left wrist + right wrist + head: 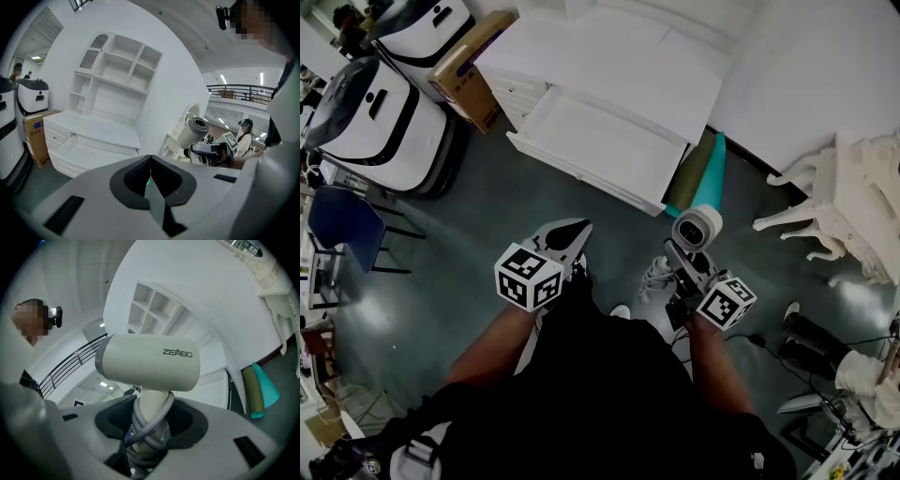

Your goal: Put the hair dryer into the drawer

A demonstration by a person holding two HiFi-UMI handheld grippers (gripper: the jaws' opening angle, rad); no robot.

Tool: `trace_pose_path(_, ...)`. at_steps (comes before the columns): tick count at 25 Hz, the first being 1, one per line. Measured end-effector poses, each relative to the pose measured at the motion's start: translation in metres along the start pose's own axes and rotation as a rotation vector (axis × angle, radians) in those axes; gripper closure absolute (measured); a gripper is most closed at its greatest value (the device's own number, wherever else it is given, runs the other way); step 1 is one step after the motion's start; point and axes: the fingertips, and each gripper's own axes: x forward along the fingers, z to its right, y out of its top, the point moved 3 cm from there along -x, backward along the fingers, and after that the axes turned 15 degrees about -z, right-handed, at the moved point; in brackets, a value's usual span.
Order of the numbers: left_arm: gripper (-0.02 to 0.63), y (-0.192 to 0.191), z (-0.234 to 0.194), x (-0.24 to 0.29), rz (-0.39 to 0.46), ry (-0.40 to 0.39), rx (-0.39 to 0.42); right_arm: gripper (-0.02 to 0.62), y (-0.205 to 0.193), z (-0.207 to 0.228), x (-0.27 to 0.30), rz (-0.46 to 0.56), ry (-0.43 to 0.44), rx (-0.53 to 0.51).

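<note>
A cream hair dryer (147, 363) with its grey cord wound round the handle is held upright in my right gripper (149, 425), whose jaws are shut on the handle. In the head view the hair dryer (697, 226) sits above the right gripper (682, 258), in front of the white desk. The white drawer (598, 146) is pulled out open, and it looks bare inside; the left gripper view shows the drawer (84, 151) at lower left. My left gripper (569, 237) is shut with nothing in it, its jaws (150, 180) pressed together, short of the drawer's front.
A white desk (609, 56) with a shelf unit (115, 70) stands against the wall. A cardboard box (467, 66) and white machines (370, 117) are at the left, a blue chair (342, 225) beside them. Green and teal rolls (701, 169) lean right of the drawer. Ornate white furniture (853, 202) stands at right.
</note>
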Motion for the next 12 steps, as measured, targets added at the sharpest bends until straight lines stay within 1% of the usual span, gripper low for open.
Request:
trace_pose_path(8, 0.595, 0.03, -0.054, 0.014, -0.023, -0.036, 0.023, 0.387, 0.032, 0.009, 0.048, 0.009, -0.053, 0.004)
trace_pose_path(12, 0.595, 0.046, -0.084, 0.015, -0.032, -0.051, 0.037, 0.387, 0.049, 0.011, 0.071, 0.029, -0.086, 0.003)
